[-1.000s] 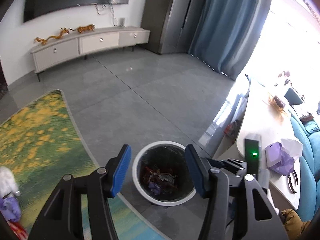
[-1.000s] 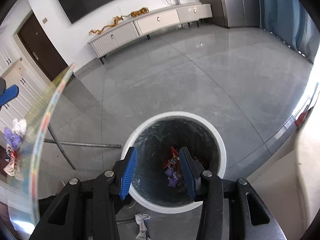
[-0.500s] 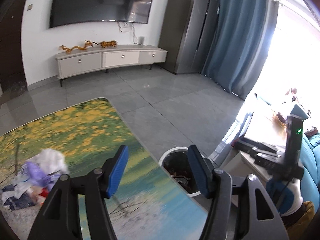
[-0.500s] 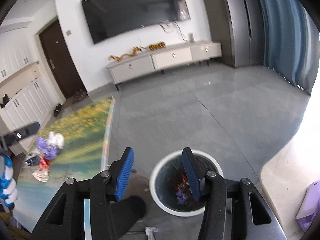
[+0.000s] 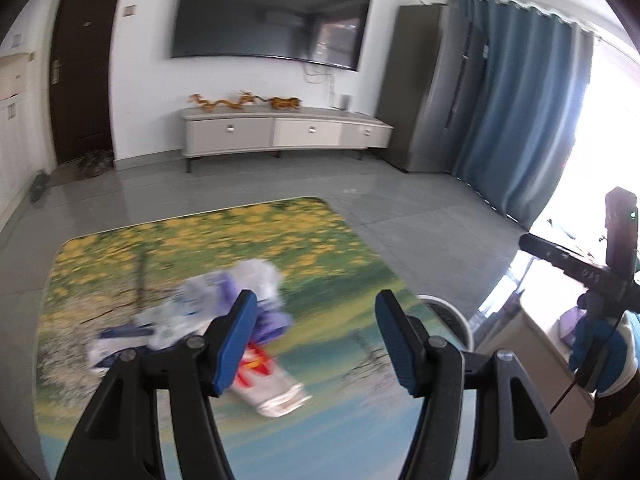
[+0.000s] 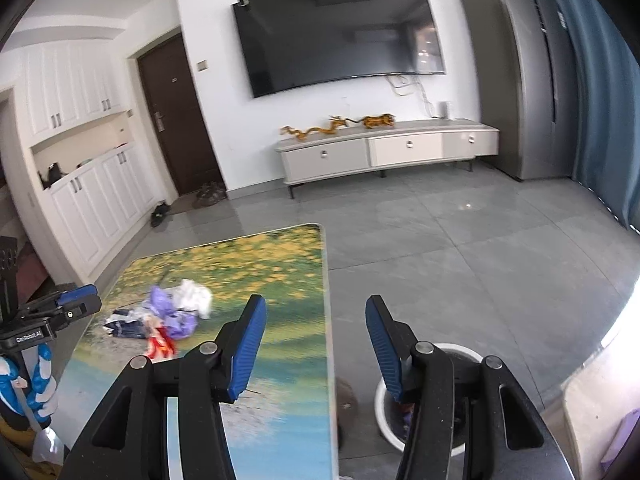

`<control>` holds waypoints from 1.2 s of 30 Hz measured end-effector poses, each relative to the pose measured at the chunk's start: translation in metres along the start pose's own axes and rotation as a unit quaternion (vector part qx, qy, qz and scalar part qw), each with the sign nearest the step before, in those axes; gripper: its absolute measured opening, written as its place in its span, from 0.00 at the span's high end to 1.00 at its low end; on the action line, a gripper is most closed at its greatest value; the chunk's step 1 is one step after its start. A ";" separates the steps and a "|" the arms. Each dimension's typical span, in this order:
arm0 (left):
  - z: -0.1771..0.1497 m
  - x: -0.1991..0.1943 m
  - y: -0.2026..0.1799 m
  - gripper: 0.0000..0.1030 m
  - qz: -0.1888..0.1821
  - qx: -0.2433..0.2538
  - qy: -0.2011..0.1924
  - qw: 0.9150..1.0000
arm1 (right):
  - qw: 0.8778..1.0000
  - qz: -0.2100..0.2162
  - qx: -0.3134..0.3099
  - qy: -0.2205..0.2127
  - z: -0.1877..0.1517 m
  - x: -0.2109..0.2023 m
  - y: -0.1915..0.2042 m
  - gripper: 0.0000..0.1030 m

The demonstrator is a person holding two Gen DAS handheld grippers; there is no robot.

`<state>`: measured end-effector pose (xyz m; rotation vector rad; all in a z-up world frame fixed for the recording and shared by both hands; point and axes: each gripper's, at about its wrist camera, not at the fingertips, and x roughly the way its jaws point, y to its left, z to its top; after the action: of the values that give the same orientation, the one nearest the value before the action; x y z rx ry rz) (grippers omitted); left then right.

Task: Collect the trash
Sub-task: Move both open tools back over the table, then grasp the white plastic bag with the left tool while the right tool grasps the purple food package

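Left gripper (image 5: 314, 334), blue pads wide apart and holding nothing, nearest the trash pile (image 5: 224, 320) on the flowery table (image 5: 200, 240), just ahead and a bit left; right gripper (image 6: 314, 344) also wide apart, farther, near the white bin (image 6: 464, 354).

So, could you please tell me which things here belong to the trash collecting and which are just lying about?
For the job:
- trash pile on the table
- white bin on the floor
- left gripper, right gripper, both open, empty

Lying about:
- TV
- TV cabinet
- dragon ornaments
- curtain
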<state>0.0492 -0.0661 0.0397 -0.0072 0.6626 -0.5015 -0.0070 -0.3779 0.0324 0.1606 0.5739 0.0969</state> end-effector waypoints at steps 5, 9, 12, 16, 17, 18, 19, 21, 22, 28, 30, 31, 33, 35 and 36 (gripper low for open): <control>-0.013 -0.017 0.044 0.42 0.029 -0.029 -0.006 0.999 | 0.999 0.028 -0.020 0.010 0.003 0.012 0.034 0.52; -0.022 -0.018 0.068 0.42 0.048 -0.033 0.001 0.998 | 0.998 0.046 -0.037 0.026 0.001 0.026 0.058 0.52; -0.027 -0.015 0.078 0.42 0.055 -0.022 0.009 0.998 | 0.996 0.062 -0.045 0.039 -0.001 0.039 0.067 0.52; -0.035 -0.002 0.084 0.42 0.062 0.002 0.029 0.998 | 0.994 0.078 -0.053 0.057 -0.005 0.060 0.081 0.52; -0.037 0.004 0.086 0.42 0.061 0.009 0.038 0.997 | 0.993 0.082 -0.053 0.060 -0.006 0.064 0.082 0.52; -0.039 0.009 0.088 0.42 0.062 0.014 0.044 0.997 | 0.993 0.086 -0.054 0.066 -0.007 0.070 0.084 0.52; -0.041 0.015 0.089 0.42 0.063 0.020 0.051 0.997 | 0.992 0.090 -0.057 0.072 -0.009 0.076 0.087 0.52; -0.044 0.027 0.091 0.42 0.066 0.030 0.062 0.995 | 0.990 0.098 -0.063 0.083 -0.011 0.088 0.092 0.52; -0.045 0.033 0.092 0.43 0.069 0.034 0.067 0.995 | 0.988 0.104 -0.066 0.089 -0.013 0.095 0.096 0.52; -0.045 0.075 0.106 0.43 0.090 0.049 0.091 0.991 | 0.978 0.137 -0.085 0.130 -0.027 0.142 0.120 0.52; -0.044 0.085 0.108 0.43 0.096 0.062 0.097 0.989 | 0.975 0.147 -0.092 0.140 -0.031 0.155 0.128 0.52; -0.044 0.088 0.109 0.43 0.099 0.065 0.099 0.988 | 0.973 0.152 -0.096 0.145 -0.033 0.163 0.133 0.52; -0.045 0.096 0.112 0.43 0.100 0.071 0.106 0.987 | 0.969 0.162 -0.101 0.154 -0.036 0.176 0.141 0.52; -0.044 0.102 0.114 0.43 0.099 0.075 0.110 0.986 | 0.967 0.170 -0.101 0.163 -0.039 0.189 0.146 0.52; -0.044 0.104 0.115 0.43 0.098 0.077 0.110 0.986 | 0.965 0.175 -0.099 0.166 -0.040 0.195 0.148 0.52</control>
<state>0.1442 -0.0051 -0.0753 0.2612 0.8303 -0.3643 0.1275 -0.2006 -0.0782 0.0488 0.8617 0.5318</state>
